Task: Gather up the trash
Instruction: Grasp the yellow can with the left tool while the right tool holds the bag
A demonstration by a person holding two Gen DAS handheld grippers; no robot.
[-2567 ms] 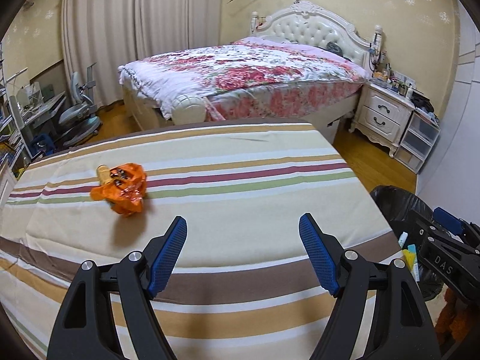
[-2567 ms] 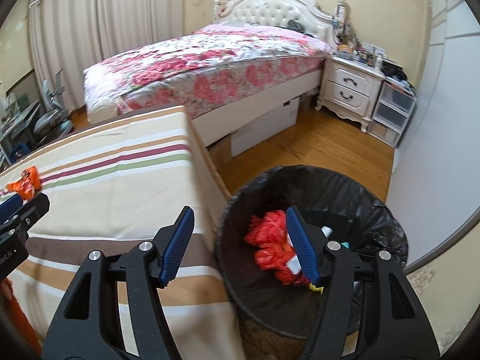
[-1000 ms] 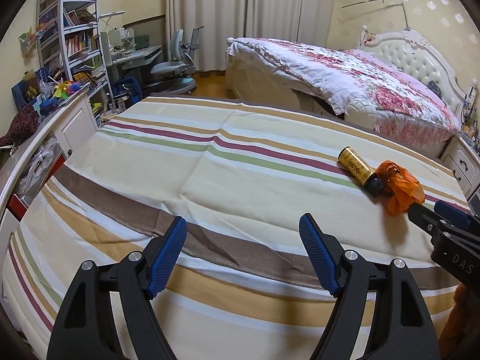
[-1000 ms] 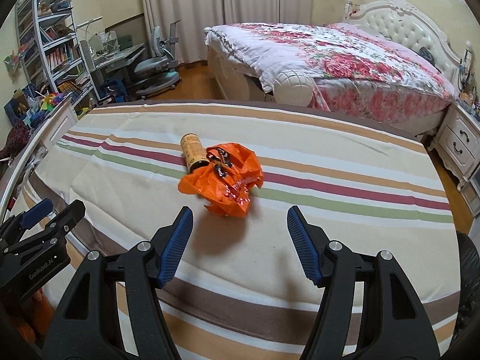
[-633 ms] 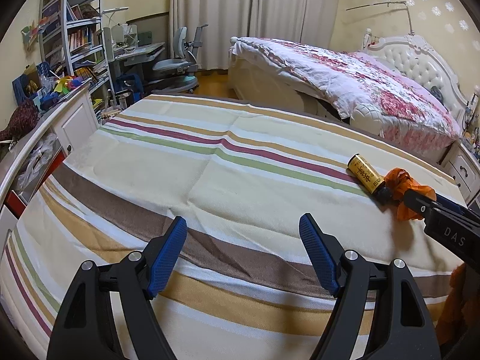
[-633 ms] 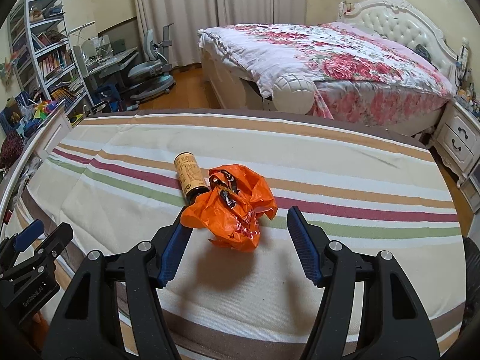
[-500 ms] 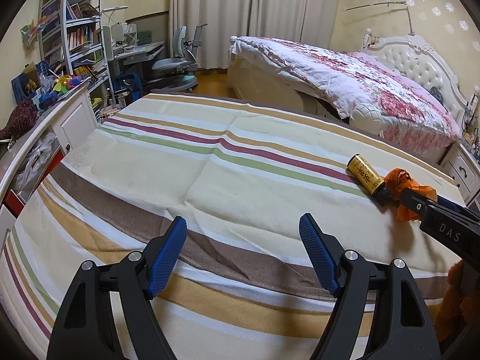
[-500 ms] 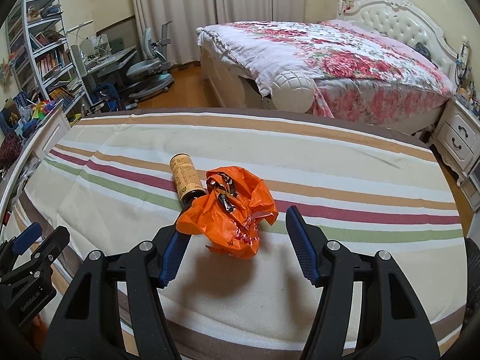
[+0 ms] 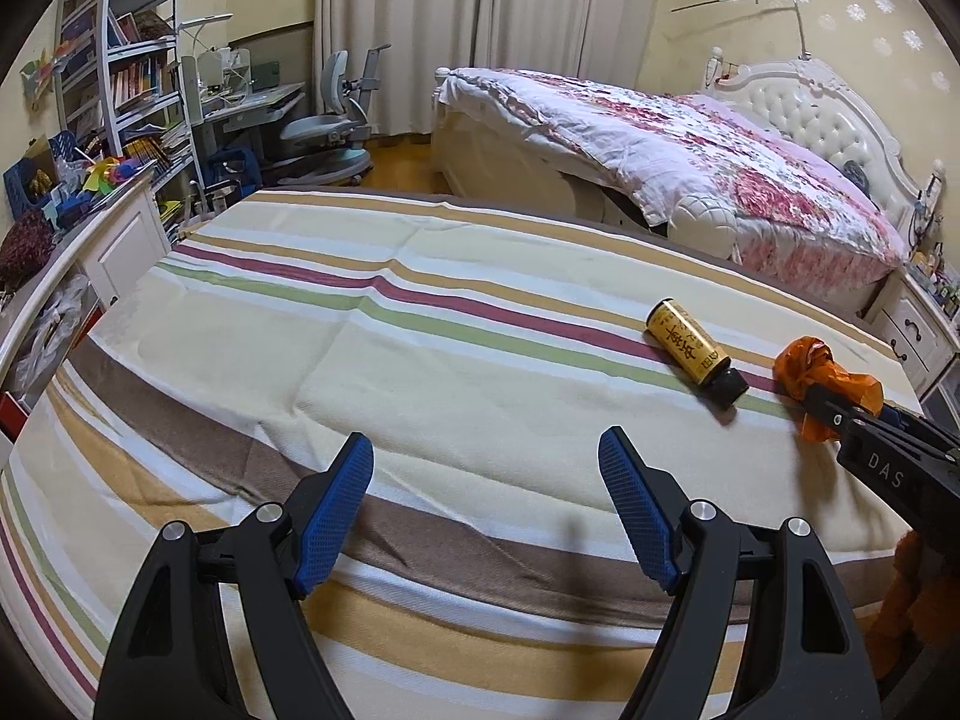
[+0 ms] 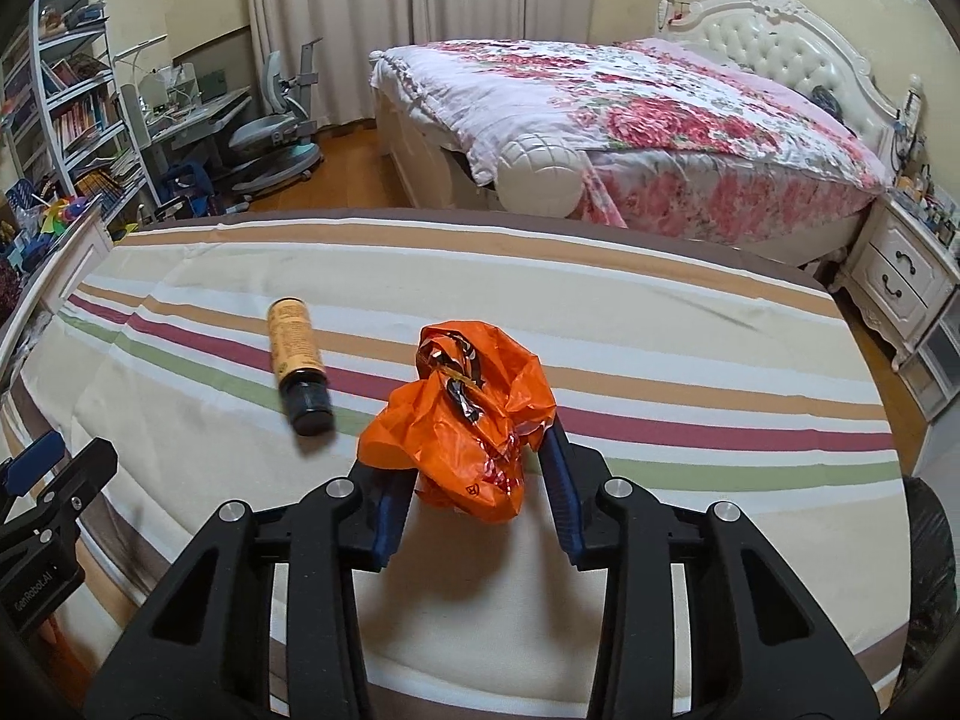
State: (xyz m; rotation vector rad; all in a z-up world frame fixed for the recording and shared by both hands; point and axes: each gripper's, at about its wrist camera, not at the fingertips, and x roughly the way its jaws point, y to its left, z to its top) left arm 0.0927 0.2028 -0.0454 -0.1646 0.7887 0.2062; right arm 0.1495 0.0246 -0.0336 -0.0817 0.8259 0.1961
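Observation:
A crumpled orange plastic bag (image 10: pixel 465 414) lies on the striped tablecloth (image 10: pixel 660 360). My right gripper (image 10: pixel 468 468) has its blue pads closed against both sides of the bag. The bag also shows at the right of the left wrist view (image 9: pixel 825 381), with the right gripper's arm over it. A yellow bottle with a black cap (image 10: pixel 298 363) lies on its side just left of the bag; it also shows in the left wrist view (image 9: pixel 693 357). My left gripper (image 9: pixel 486 510) is open and empty above the cloth, well to the left of both.
A black-lined trash bin (image 10: pixel 927 570) sits at the table's right edge. A floral bed (image 10: pixel 630 114) lies beyond the table, a white nightstand (image 10: pixel 900 276) to the right. A desk, chair (image 9: pixel 327 126) and bookshelves (image 9: pixel 129 90) stand at the left.
My right gripper has moved forward around the orange bag and its jaws have closed onto it. The bottle now lies a little apart from the bag. The left gripper has barely moved.

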